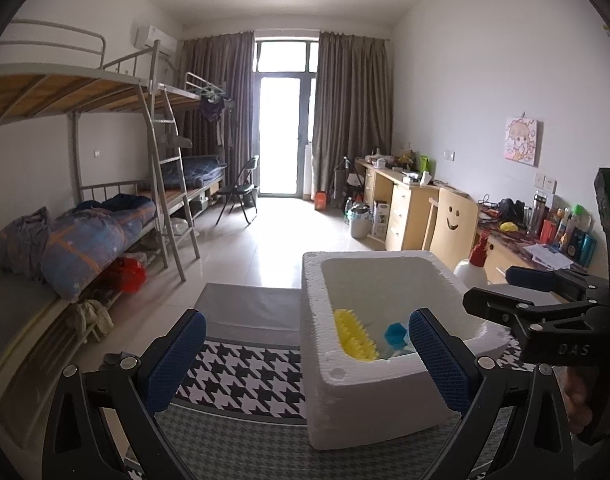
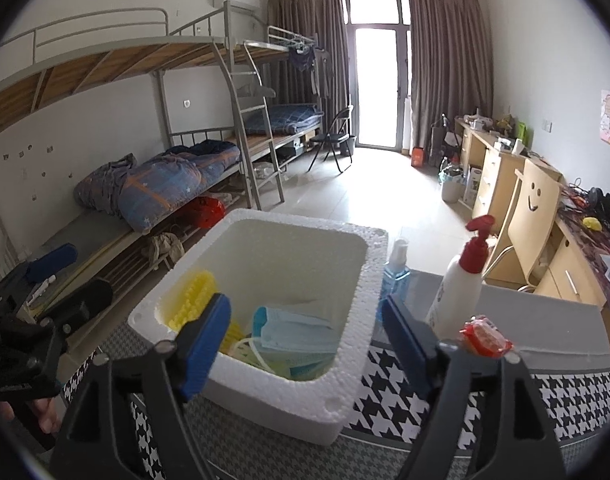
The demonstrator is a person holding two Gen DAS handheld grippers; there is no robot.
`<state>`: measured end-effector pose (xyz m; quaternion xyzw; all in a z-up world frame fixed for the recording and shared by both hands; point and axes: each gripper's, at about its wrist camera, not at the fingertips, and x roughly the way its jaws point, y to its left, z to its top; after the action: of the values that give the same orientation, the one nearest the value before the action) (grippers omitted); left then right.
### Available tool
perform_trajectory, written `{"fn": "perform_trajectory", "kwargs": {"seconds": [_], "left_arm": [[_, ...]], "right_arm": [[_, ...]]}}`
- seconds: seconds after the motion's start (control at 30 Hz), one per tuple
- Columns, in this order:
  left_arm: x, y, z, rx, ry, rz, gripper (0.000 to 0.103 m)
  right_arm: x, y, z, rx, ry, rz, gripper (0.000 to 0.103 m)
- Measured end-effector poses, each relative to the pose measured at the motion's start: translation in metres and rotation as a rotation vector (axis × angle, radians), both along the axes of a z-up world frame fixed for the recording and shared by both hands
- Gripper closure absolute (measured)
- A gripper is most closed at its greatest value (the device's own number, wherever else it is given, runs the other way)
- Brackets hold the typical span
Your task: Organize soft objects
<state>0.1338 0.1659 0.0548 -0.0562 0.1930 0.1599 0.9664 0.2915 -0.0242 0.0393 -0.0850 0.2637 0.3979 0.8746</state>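
On the houndstooth cloth (image 1: 241,380): a white foam box (image 1: 345,396) stands open-topped, seen from the left wrist view.
Left gripper (image 1: 307,354): spread wide, nothing between its blue pads; the near left corner of the box sits in the gap, untouched.
Box contents, left view: a yellow ridged piece (image 1: 353,334) leans on the near wall, a blue item (image 1: 397,336) beside it.
Right gripper, left view (image 1: 517,292): at the right edge, above the box's right rim.

Over the box, right wrist view: right gripper (image 2: 305,330) stands wide open, empty, pads apart over the foam box (image 2: 289,392).
Soft things: blue face masks (image 2: 301,328) lie inside the box, the yellow ridged piece (image 2: 195,296) against its left wall.
Beside the box: blue liquid bottle (image 2: 397,272), white pump bottle (image 2: 461,280), red packet (image 2: 485,336) on the cloth.
Left gripper, right view (image 2: 53,268): at the left edge, pads apart.
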Motion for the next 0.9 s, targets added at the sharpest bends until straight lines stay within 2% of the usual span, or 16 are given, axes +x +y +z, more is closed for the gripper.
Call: {"fn": "perform_trajectory", "kwargs": {"seconds": [0.1,0.5,0.63,0.9], "left_arm": [[-0.001,-0.005,0.002,0.011,0.002,-0.003,0.001],[-0.017,-0.032,0.011,0.036,-0.016,-0.029,0.001],[-0.024,-0.041,0.011,0.021,-0.024,-0.043,0.001],[-0.050,-0.062,0.007,0.026,-0.083,-0.052,0.001]], "right_arm": [[-0.006,-0.009,0.003,0.021,-0.017,-0.002,0.008],[-0.032,-0.042,0.014,0.079,-0.058,-0.031,0.008],[-0.041,-0.052,0.013,0.088,-0.064,-0.040,0.008],[-0.064,-0.076,0.007,0.104,-0.088,-0.065,0.008]]}}
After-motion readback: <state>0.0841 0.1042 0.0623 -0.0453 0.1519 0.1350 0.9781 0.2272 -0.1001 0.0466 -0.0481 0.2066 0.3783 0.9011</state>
